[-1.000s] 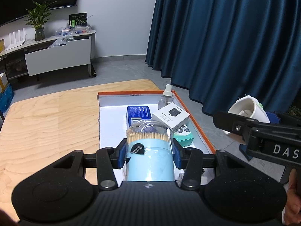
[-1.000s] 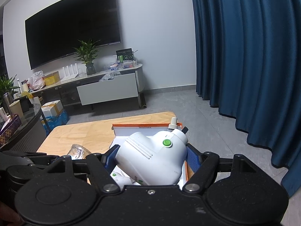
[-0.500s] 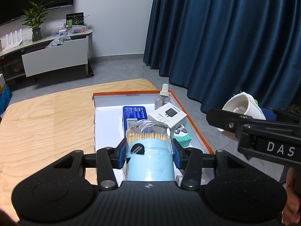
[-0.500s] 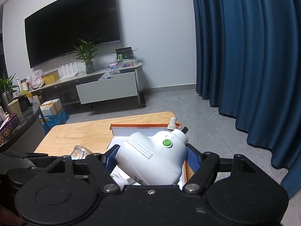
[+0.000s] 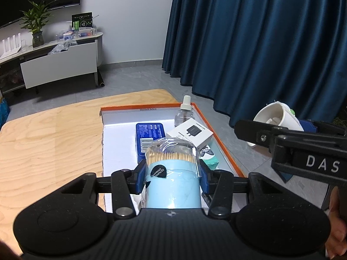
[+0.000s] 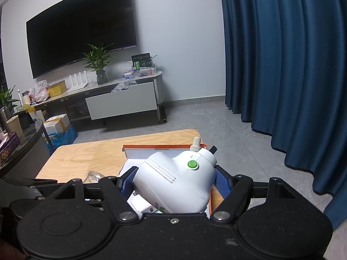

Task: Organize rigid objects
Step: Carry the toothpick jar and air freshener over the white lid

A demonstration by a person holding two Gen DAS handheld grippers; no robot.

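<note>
My left gripper [image 5: 172, 174] is shut on a light blue toothpick jar [image 5: 172, 186] with a clear lid, held above the near end of an orange-rimmed white box [image 5: 138, 108]. In the box lie a blue tin [image 5: 148, 133], a white charger box [image 5: 190, 132], a clear dropper bottle [image 5: 184, 113] and a teal pack [image 5: 209, 159]. My right gripper [image 6: 173, 182] is shut on a white plastic device with a green button [image 6: 173, 182]. It hangs to the right of the box, and the device also shows in the left wrist view [image 5: 274, 117].
The box sits at the right end of a light wooden table [image 5: 49, 143]. Blue curtains [image 5: 260, 43] hang to the right. A TV cabinet [image 6: 121, 101] with a plant stands against the far wall, and a dark round table [image 6: 23, 151] is at left.
The left gripper with the jar has shifted slightly to the right and forward over the box. The right gripper has barely moved.
</note>
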